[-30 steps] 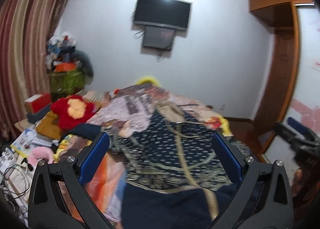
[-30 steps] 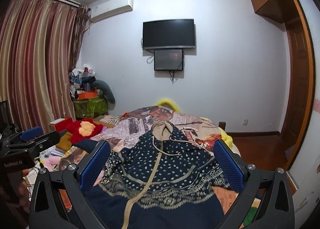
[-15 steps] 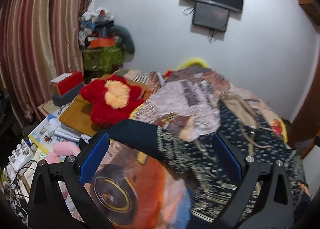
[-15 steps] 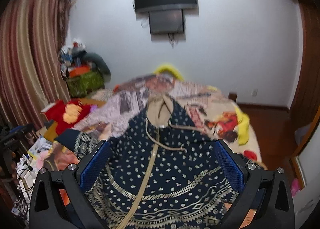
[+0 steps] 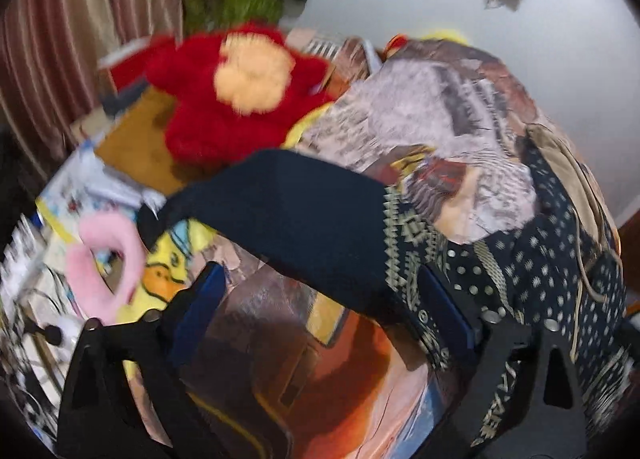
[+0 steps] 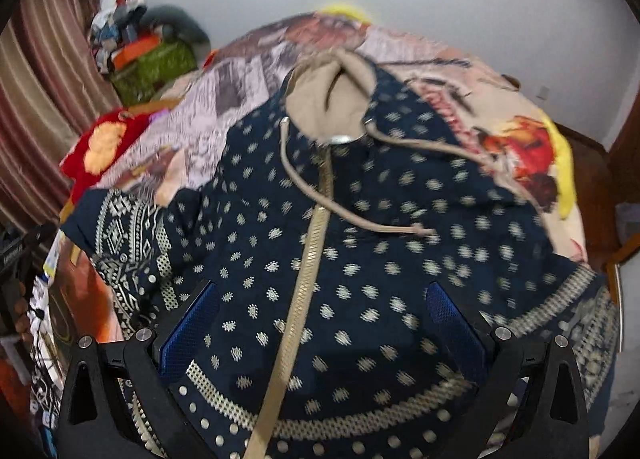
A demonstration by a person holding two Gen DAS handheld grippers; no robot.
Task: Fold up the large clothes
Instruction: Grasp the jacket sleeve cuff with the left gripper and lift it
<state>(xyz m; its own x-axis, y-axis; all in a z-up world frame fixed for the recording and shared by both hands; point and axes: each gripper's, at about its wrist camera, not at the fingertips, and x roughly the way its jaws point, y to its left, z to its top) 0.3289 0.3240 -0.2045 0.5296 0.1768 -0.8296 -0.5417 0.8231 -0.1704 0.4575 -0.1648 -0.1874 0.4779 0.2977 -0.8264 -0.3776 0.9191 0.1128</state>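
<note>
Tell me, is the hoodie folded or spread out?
Spread out. The hoodie lies flat on the bed, zipper up, one sleeve stretched sideways.

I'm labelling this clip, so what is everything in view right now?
hooded garment: one, navy with beige print, spread flat on bed
sleeve: one, navy, stretched toward bed edge
bedspread: one, multicoloured print, under garment
plush toy: one, red and yellow, beside bed
pink ring: one, beside bed
curtain: striped, left wall
left gripper: jaws closing, around sleeve, pads not yet pressing
right gripper: open, over garment
</note>
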